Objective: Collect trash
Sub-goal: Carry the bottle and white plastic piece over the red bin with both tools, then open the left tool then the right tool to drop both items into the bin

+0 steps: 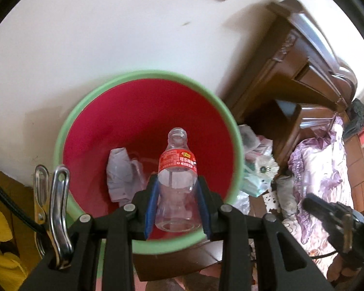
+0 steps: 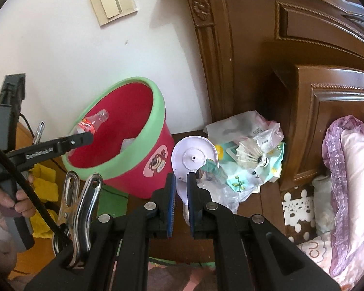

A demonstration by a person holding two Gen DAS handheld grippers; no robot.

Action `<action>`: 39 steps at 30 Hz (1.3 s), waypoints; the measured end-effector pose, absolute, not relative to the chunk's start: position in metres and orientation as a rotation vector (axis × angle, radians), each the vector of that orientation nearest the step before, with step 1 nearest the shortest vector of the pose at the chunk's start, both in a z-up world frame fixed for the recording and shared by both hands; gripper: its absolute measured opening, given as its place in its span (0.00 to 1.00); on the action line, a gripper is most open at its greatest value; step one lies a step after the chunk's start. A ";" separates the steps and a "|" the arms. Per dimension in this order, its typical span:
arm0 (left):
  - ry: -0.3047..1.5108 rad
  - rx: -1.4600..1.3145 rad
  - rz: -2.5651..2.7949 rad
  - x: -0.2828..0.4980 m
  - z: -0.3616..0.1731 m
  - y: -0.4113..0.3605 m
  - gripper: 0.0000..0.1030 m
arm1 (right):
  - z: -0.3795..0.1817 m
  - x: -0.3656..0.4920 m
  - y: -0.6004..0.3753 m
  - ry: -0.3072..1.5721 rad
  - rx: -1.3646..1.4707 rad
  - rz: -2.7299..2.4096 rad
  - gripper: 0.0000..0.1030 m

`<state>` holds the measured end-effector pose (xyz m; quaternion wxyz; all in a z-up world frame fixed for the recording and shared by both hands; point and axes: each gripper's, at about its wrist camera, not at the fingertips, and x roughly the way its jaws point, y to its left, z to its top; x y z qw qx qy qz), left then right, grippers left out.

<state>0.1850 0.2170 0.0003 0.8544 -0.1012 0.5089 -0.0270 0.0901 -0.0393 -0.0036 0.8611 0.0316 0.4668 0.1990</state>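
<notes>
1. Nearest to us in the left wrist view, our left gripper point(image 1: 177, 208) is clamped on a clear plastic bottle with a red label point(image 1: 177, 177) — the blue pads point(image 1: 151, 201) press its lower body from both sides, and its uncapped neck points away from us.
2. The bottle hangs over the mouth of a round pink bin with a pale green rim point(image 1: 68, 126), which stands against the white wall.
3. Inside the bin lies a crumpled whitish wrapper point(image 1: 120, 177), to the left of the bottle.
4. Our right gripper point(image 2: 181, 186) has its jaws nearly together, with a narrow gap between them; behind that gap shows a white round plastic lid point(image 2: 194, 155), and we cannot tell whether the pads touch it.
5. Just right of the bin, on a dark wooden surface, sits a heap of trash — plastic bags, floral packets and a white shuttlecock point(image 2: 251, 155).
</notes>
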 end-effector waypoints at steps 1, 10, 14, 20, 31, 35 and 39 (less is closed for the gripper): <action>1.082 -0.219 -0.050 0.188 -0.003 0.221 0.31 | -0.002 0.091 -0.037 0.977 0.065 0.415 0.10; 1.121 -0.218 -0.038 0.201 -0.016 0.235 0.32 | 0.007 0.099 -0.014 0.958 0.045 0.432 0.10; 1.121 -0.209 -0.034 0.203 -0.017 0.237 0.36 | 0.009 0.104 -0.001 0.950 0.038 0.451 0.10; 1.115 -0.224 -0.016 0.201 -0.014 0.245 0.38 | 0.016 0.111 0.020 0.936 0.030 0.502 0.10; 1.120 -0.261 0.000 0.194 -0.011 0.259 0.38 | 0.013 0.126 0.071 0.944 0.001 0.614 0.10; 1.122 -0.262 0.012 0.190 -0.009 0.265 0.38 | 0.004 0.136 0.084 0.975 0.028 0.639 0.10; 1.125 -0.269 0.018 0.186 -0.010 0.269 0.38 | -0.001 0.137 0.092 0.987 0.034 0.659 0.10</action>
